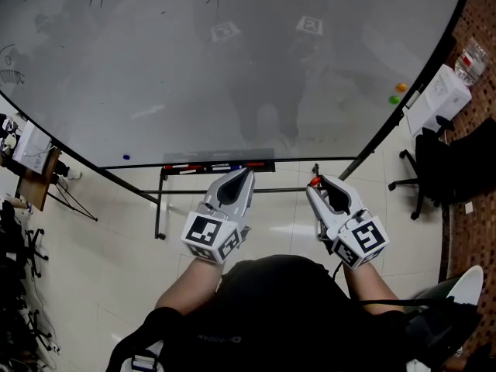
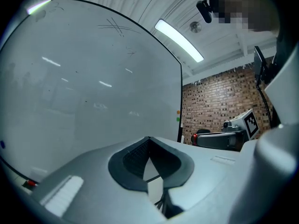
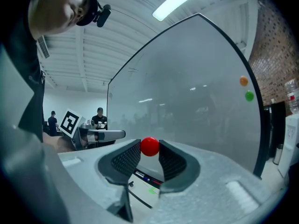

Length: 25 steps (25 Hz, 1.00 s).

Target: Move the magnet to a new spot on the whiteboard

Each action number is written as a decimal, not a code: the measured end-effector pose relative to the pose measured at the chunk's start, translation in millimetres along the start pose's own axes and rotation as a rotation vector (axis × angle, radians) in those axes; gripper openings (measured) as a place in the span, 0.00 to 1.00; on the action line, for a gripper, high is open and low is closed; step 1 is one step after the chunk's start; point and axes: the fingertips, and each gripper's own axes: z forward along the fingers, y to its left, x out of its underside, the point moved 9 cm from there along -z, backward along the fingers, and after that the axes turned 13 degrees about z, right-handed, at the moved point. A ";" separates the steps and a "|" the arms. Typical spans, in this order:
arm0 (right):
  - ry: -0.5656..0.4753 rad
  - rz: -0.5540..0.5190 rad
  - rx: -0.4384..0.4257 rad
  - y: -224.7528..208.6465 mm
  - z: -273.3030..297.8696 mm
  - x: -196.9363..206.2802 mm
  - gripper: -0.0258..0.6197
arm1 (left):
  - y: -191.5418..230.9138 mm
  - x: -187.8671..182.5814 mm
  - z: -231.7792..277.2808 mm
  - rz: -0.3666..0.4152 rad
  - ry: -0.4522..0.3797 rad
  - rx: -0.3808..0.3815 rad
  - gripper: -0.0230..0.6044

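Observation:
A small red ball magnet (image 3: pixel 150 146) sits pinched between the tips of my right gripper (image 3: pixel 149 149), which is shut on it. The head view shows that gripper (image 1: pixel 316 183) held low, in front of the whiteboard's (image 1: pixel 232 68) bottom edge and off its surface, with the red magnet (image 1: pixel 315 181) at its tip. My left gripper (image 1: pixel 246 173) hangs beside it on the left. Its jaws meet at the tip (image 2: pixel 149 139) with nothing between them. In the right gripper view the whiteboard (image 3: pixel 196 97) stands ahead and to the right.
An orange magnet (image 1: pixel 401 87) and a green magnet (image 1: pixel 394 99) stick near the board's right edge, and a blue one (image 1: pixel 126 157) near its bottom left. Markers lie in the tray (image 1: pixel 217 166) under the board. An office chair (image 1: pixel 434 169) stands at the right, and people stand far off in the right gripper view.

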 end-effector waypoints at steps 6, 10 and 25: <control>-0.005 0.004 0.011 2.1 1.3 0.9 0.21 | 3.4 3.2 -2.6 -0.001 0.004 -0.003 0.06; -0.009 0.002 0.021 7.7 2.8 2.0 0.21 | 6.5 2.7 -8.2 0.014 -0.005 -0.008 0.06; -0.078 0.003 0.134 81.0 2.1 23.9 0.21 | 28.7 11.7 -52.1 0.019 0.002 0.129 0.06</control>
